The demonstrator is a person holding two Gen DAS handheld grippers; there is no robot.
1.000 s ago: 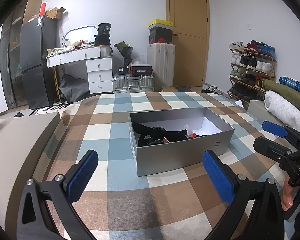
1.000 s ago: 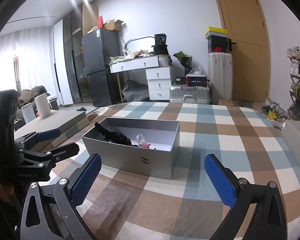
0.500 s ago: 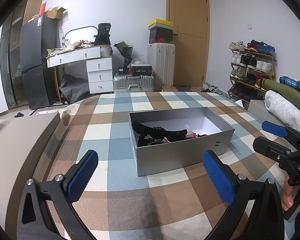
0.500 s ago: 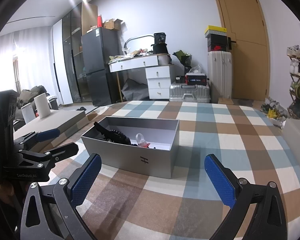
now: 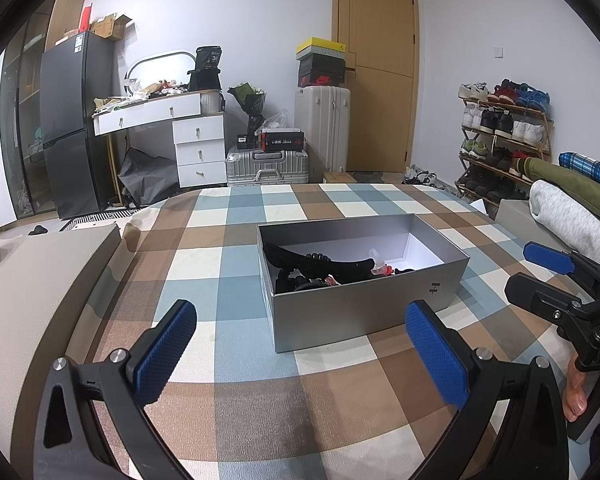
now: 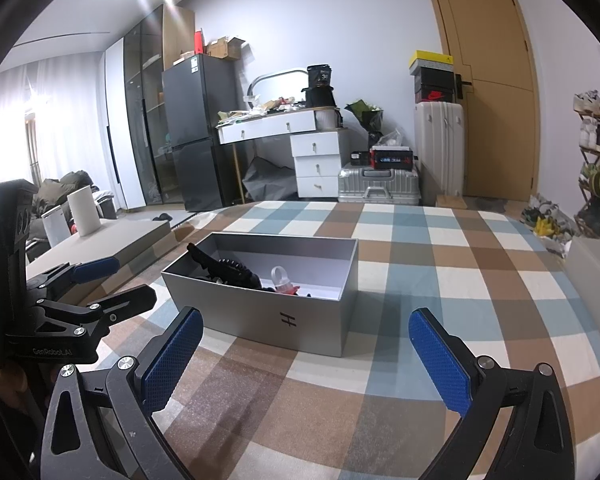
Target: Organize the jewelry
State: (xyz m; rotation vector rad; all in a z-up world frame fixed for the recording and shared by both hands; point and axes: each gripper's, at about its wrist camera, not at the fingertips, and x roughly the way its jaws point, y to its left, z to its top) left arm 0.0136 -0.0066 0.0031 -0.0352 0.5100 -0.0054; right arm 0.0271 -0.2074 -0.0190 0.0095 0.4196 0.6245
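Observation:
A grey open box sits on the checked cloth; it also shows in the right wrist view. Inside lie a black headband, other black pieces, a clear ring-shaped piece and small red bits. My left gripper is open and empty, just short of the box's near wall. My right gripper is open and empty, in front of the box's short end. Each gripper shows at the edge of the other's view, the right one and the left one.
The checked cloth covers a wide flat surface. A beige cushioned block borders it on the left, with white cylinders on it. Rolled bedding lies at the right. Desk, suitcases, fridge and shoe rack stand beyond.

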